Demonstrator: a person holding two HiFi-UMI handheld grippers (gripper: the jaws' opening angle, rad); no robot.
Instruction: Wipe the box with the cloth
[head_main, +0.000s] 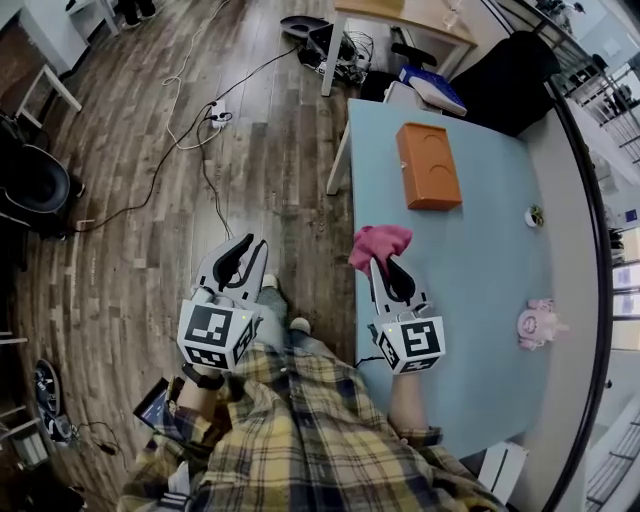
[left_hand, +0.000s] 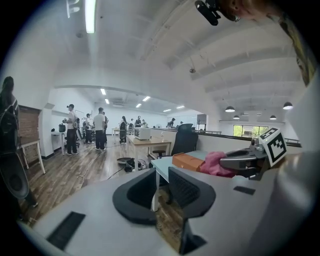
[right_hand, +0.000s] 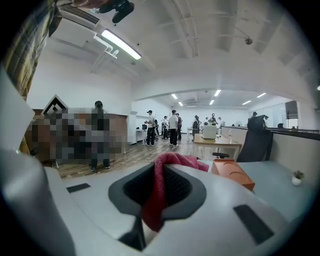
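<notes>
An orange box lies flat on the light blue table, toward its far side. My right gripper hovers over the table's near left part, shut on a pink cloth that bunches out past its tips. In the right gripper view the cloth hangs between the jaws, and the box lies ahead to the right. My left gripper is over the wooden floor, left of the table. Its jaws stand slightly apart with nothing between them. From there the box and cloth show to the right.
A tiny potted plant and a pink toy stand near the table's right edge. A black chair and blue books sit beyond the far end. Cables and a power strip lie on the floor at left. People stand far off.
</notes>
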